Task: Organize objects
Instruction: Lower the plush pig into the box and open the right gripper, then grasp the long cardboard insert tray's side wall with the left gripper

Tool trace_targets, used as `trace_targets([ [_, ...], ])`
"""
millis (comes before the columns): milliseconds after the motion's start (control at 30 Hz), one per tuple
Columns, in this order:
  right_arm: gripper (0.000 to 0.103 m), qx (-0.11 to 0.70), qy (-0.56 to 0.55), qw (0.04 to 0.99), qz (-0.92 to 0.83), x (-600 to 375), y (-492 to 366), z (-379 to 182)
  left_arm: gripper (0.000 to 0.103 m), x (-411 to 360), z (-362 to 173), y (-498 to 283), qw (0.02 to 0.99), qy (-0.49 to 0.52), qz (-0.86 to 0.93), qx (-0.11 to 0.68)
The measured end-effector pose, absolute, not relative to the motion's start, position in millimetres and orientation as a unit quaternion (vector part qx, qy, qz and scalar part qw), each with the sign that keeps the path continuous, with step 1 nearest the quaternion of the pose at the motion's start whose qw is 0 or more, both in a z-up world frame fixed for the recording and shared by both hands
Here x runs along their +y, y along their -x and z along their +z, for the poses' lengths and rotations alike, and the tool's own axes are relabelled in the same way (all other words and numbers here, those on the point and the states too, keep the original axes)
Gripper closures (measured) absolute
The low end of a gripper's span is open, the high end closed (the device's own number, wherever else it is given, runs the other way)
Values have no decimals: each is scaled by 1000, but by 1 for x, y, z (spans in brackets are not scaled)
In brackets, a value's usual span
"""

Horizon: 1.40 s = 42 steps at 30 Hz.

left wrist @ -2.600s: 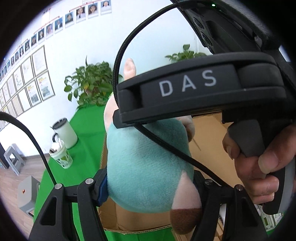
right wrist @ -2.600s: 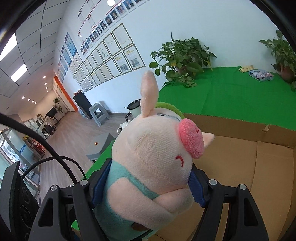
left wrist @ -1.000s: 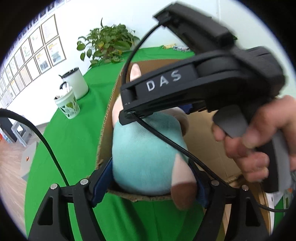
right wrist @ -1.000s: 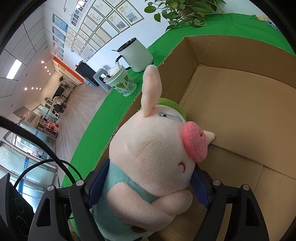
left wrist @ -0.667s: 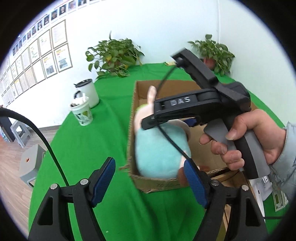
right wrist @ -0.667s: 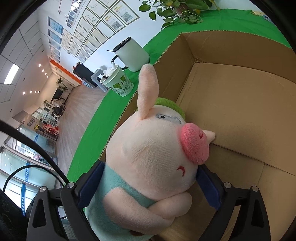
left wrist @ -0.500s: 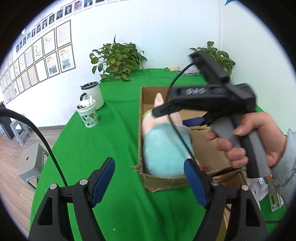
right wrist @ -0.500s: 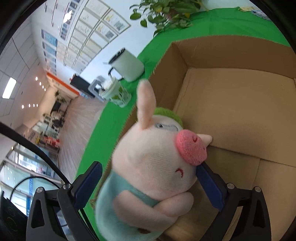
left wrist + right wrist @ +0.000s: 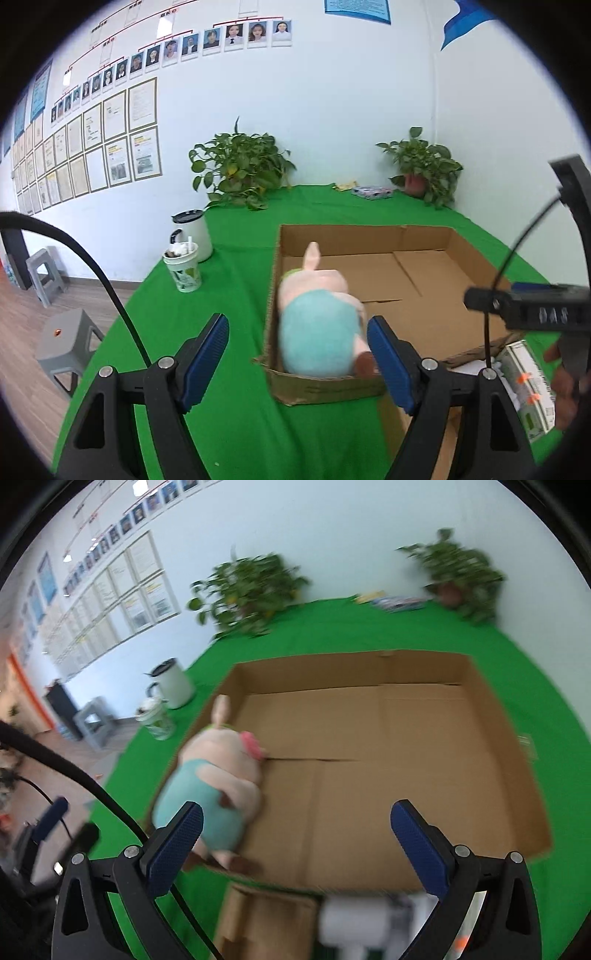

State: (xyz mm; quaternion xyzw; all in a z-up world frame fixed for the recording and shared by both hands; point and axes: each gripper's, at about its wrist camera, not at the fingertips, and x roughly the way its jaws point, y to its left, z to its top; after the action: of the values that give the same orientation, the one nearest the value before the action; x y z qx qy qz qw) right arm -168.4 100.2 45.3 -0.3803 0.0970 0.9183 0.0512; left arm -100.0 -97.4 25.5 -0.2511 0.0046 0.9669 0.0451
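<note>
A plush pig (image 9: 317, 325) in a teal outfit lies in the near left corner of an open cardboard box (image 9: 362, 236) on the green table. My left gripper (image 9: 297, 360) hangs open, drawn back in front of the box; the pig shows between its fingers but farther off, untouched. In the right wrist view the pig (image 9: 214, 786) lies left of my right gripper (image 9: 297, 849), which stands wide open above the near edge of the box (image 9: 351, 664) with nothing between its pads. The right gripper's body, held by a hand, shows at the left wrist view's right edge.
A white lidded mug (image 9: 192, 232) and a paper cup (image 9: 183, 271) stand left of the box. Two potted plants (image 9: 240, 170) line the far edge. A green-and-white carton (image 9: 528, 387) lies near right. Flat cardboard (image 9: 266, 919) sits below the box. Grey stools (image 9: 62, 339) stand on the floor.
Both grippers have let go of the pig and pulled back and up. The pig stays in the box's near left corner. The right gripper has swung away to the right.
</note>
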Motion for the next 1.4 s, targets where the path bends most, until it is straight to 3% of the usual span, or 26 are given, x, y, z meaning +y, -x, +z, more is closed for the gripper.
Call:
trace_targets([
  [133, 1, 65, 359, 99, 926, 105, 114, 47, 26, -80, 22, 87, 49, 253, 966, -2],
  [267, 13, 39, 346, 122, 929, 119, 66, 46, 28, -68, 13, 72, 67, 267, 961, -6],
  [333, 21, 29, 342, 123, 931, 122, 47, 44, 49, -60, 8, 64, 72, 270, 960, 1],
  [400, 35, 24, 347, 119, 930, 124, 27, 39, 100, -53, 2, 59, 81, 282, 956, 6],
  [433, 47, 24, 350, 114, 930, 124, 21, 35, 102, -50, -1, 58, 87, 289, 953, 6],
  [467, 62, 25, 352, 112, 929, 124, 16, 31, 102, -47, -3, 55, 91, 292, 952, 5],
  [567, 91, 28, 361, 98, 927, 125, 1, 16, 102, -39, -4, 39, 82, 286, 955, 6],
  [633, 95, 34, 365, 86, 926, 125, -8, 7, 102, -38, -2, 30, 77, 280, 957, 1],
  [667, 95, 32, 365, 83, 927, 124, -13, 4, 97, -37, -1, 27, 70, 280, 957, 0],
  [700, 95, 29, 368, 81, 926, 122, -16, 1, 76, -37, 0, 25, 64, 281, 957, 3],
  [733, 95, 30, 370, 78, 925, 121, -18, -1, 58, -37, 0, 23, 62, 282, 957, 5],
  [767, 95, 31, 373, 77, 924, 121, -19, -2, 21, -38, 1, 21, 66, 280, 958, 4],
  [800, 95, 30, 376, 77, 923, 120, -20, -3, 15, -40, 2, 18, 71, 272, 960, -1],
  [900, 87, 31, 388, 85, 917, 122, -16, -6, 15, -46, 6, 17, 77, 271, 960, -5],
  [933, 67, 32, 391, 87, 916, 123, -13, -6, 15, -48, 7, 19, 79, 275, 958, -7],
  [967, 39, 37, 393, 84, 915, 125, -11, -7, 15, -51, 7, 21, 84, 278, 957, -12],
  [1033, 15, 49, 391, 71, 916, 128, -6, -7, 15, -60, 6, 26, 96, 287, 953, -22],
  [1133, 1, 34, 393, 65, 917, 125, -2, -6, 15, -71, 1, 34, 107, 304, 946, -32],
  [1400, 1, 43, 411, -37, 910, 109, -10, -7, 15, -89, -29, 52, 148, 372, 914, -67],
])
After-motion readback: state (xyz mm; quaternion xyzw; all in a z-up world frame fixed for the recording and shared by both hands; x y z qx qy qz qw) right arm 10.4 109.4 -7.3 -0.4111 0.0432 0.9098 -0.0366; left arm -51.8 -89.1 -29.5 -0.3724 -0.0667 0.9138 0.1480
